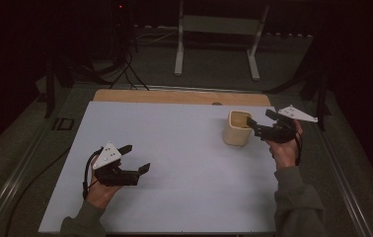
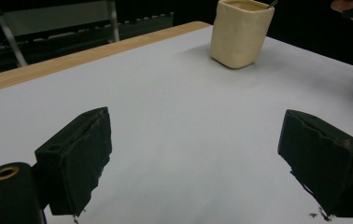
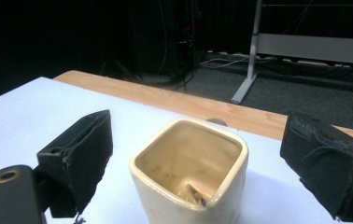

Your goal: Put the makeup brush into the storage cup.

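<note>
In the high view a cream cup (image 1: pixel 237 128) stands at the far right of the worktop (image 1: pixel 174 148); the right gripper (image 1: pixel 260 122) sits just beside it, jaws apart. The left gripper (image 1: pixel 136 158) hovers near left, jaws apart and empty. In the left gripper view the cup (image 2: pixel 241 32) stands far off to the right. In the right gripper view the cup (image 3: pixel 191 179) lies between the open jaws, untouched.

Cup (image 1: pixel 237 128) cream, plain, tan inside. Surface (image 1: pixel 174 163) pale grey-blue, wood strip (image 1: pixel 174 96) at far edge. Both tongs black: left (image 1: pixel 137 158), right (image 1: pixel 258 123); white top plates.
</note>
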The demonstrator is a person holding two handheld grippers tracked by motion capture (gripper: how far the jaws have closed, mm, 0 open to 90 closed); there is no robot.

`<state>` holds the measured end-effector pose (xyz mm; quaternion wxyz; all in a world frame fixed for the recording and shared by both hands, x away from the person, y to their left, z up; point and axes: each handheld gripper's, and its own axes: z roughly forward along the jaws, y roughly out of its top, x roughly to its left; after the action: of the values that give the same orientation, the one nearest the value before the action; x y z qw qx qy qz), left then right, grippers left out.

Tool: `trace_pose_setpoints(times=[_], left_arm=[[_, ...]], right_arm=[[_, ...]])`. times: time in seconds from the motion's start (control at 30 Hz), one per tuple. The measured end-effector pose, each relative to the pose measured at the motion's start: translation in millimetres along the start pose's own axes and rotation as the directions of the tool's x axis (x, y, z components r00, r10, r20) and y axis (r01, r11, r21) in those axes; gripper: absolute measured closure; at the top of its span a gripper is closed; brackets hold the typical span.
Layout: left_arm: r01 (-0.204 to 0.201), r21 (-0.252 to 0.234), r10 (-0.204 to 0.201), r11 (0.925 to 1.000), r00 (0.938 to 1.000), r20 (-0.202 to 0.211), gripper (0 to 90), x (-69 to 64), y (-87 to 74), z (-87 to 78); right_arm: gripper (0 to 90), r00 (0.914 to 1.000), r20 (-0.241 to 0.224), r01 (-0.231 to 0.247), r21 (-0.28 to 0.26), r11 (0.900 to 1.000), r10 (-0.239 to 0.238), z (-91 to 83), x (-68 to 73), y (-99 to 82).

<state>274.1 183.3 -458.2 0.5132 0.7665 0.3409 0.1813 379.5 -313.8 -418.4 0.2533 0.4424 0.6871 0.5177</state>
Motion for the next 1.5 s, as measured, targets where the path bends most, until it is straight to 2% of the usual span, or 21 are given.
trace_pose_setpoints(times=[0.47, 0.8, 1.2, 1.27, 1.5], left_arm=[[-0.005, 0.006, 0.005, 1.0000, 1.0000, 0.000, 11.1, -0.5, -1.3, -0.6], [0.006, 0.007, -0.006, 1.0000, 0.9999, -0.014, 11.0, 5.0, -4.8, -7.2], [0.018, 0.007, -0.018, 0.9998, 0.9993, -0.031, 10.6, 10.4, -8.9, -14.7], [0.024, 0.005, -0.024, 0.9997, 0.9990, -0.037, 10.6, 11.7, -10.0, -16.4], [0.023, 0.008, -0.023, 0.9997, 0.9989, -0.042, 10.5, 12.7, -10.9, -18.8]], right_arm=[[9.2, 0.9992, -0.023, 0.034, 0.032, 0.9989, -0.033, -8.4, 0.5, -6.4], [9.2, 0.9973, -0.037, 0.066, 0.061, 0.9960, -0.064, -19.4, 2.6, -17.0], [9.2, 0.9967, -0.060, 0.060, 0.077, 0.9952, -0.055, -36.7, 3.2, -33.6], [9.2, 0.9962, -0.070, 0.059, 0.090, 0.9942, -0.052, -40.5, 6.5, -42.3], [9.2, 0.9953, -0.083, 0.059, 0.106, 0.9926, -0.050, -44.7, 11.7, -53.6]])
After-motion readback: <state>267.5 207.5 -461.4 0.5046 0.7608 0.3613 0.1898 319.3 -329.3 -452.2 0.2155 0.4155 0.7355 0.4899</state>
